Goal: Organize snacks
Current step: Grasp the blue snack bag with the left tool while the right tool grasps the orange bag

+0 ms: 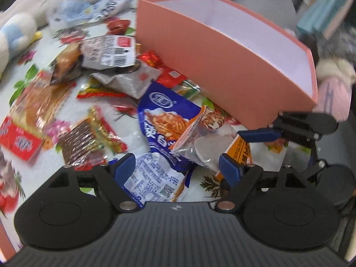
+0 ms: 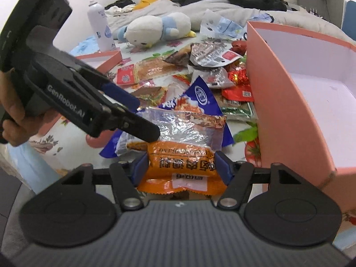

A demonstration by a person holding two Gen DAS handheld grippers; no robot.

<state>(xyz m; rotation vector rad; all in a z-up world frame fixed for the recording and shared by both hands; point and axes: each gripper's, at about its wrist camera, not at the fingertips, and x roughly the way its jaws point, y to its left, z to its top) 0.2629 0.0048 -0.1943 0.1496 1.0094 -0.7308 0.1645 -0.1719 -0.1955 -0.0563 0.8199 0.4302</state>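
Both right gripper (image 2: 181, 164) pads apparently pinch orange packet (image 2: 182, 162).

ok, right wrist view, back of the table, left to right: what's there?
White spray bottle → plush bird → light blue-and-white packet → back wall of the pink box.

**Snack packets strewn beside pink box**

An orange packet (image 2: 182, 164) with black lettering sits pinched between the right gripper's (image 2: 181, 166) jaws. Just beyond it lies a crinkled silver packet (image 2: 189, 129), overlapping a blue noodle packet (image 1: 160, 115). More wrappers, red, brown and silver, scatter across the floral cloth (image 1: 29, 62) behind. The pink box (image 1: 222, 66), white inside, stands open to the right of the pile, close against the nearest wrappers.
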